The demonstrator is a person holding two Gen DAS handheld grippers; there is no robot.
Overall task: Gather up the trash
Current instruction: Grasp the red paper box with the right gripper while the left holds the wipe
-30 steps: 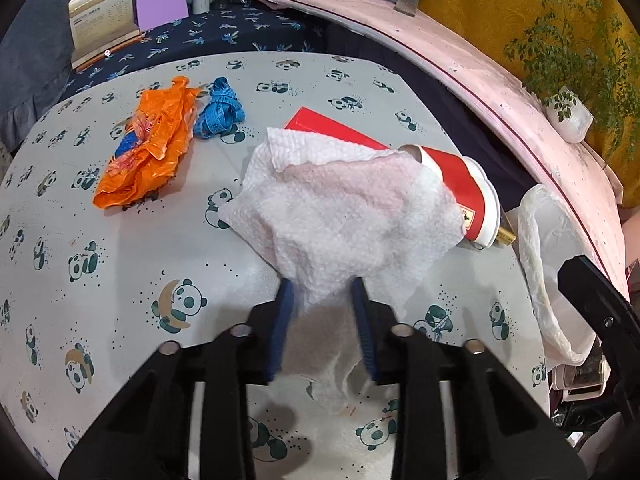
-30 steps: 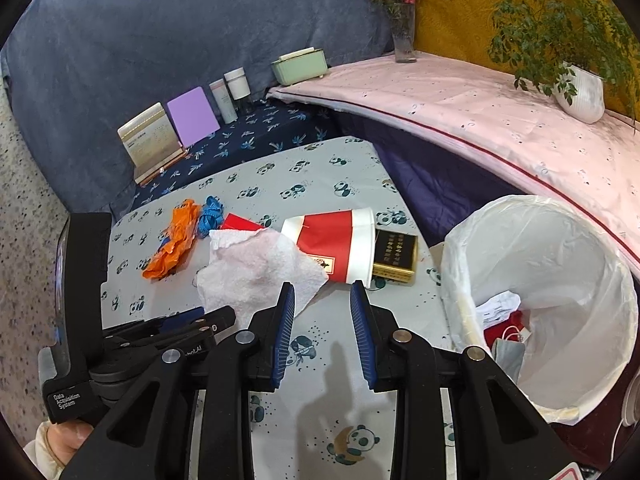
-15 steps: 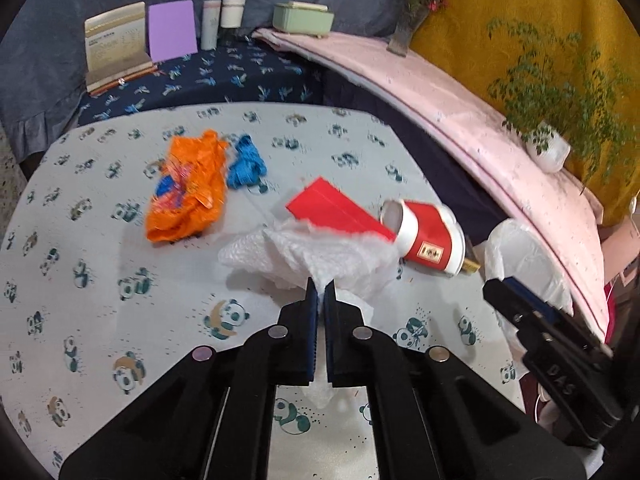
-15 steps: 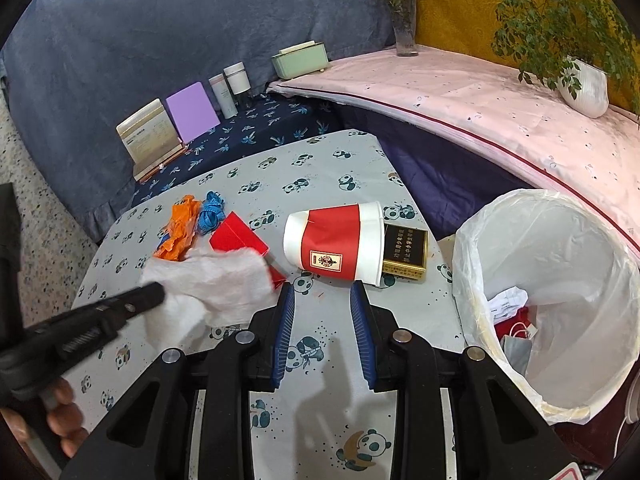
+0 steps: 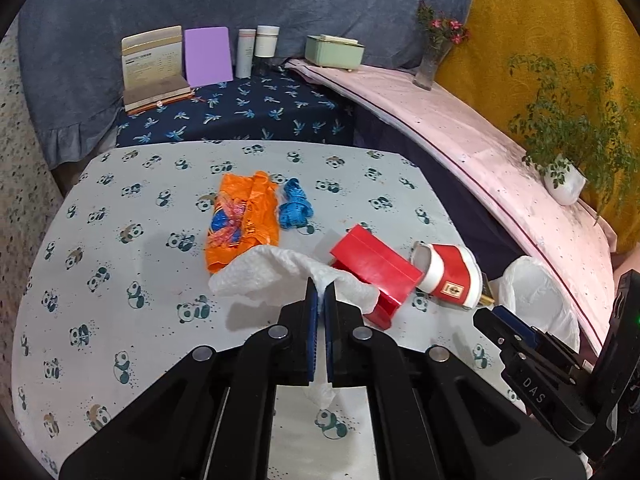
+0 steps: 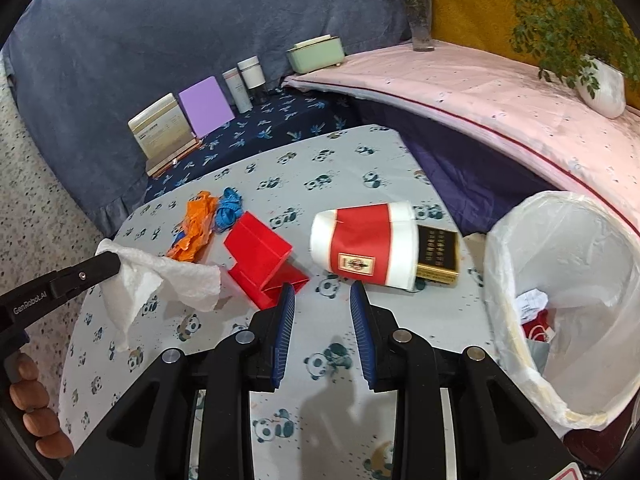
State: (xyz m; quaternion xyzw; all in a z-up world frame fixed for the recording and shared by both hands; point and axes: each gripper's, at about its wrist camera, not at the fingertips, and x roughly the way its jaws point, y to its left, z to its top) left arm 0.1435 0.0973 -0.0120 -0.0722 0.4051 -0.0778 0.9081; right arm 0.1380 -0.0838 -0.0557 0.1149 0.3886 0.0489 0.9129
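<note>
My left gripper (image 5: 319,292) is shut on a white paper towel (image 5: 280,276) and holds it above the panda-print table (image 5: 120,280); the towel (image 6: 160,280) hangs from it in the right wrist view. My right gripper (image 6: 322,296) is open and empty, above the table in front of a red-and-white paper cup (image 6: 364,246) lying on its side. A red folded box (image 6: 262,260), an orange wrapper (image 6: 192,228), a blue crumpled bit (image 6: 228,208) and a black-and-gold box (image 6: 438,254) lie on the table. A white-lined trash bin (image 6: 560,308) stands to the right.
A booklet stand (image 5: 154,68), purple card (image 5: 208,56), two bottles (image 5: 256,48) and a green box (image 5: 334,50) stand at the back. A flower vase (image 5: 430,60) and potted plant (image 5: 564,176) sit on the pink-covered ledge (image 5: 460,128) at right.
My left gripper closed on the paper towel and lifted it up and back off the table, uncovering the red box. My right gripper stayed open and barely moved.
</note>
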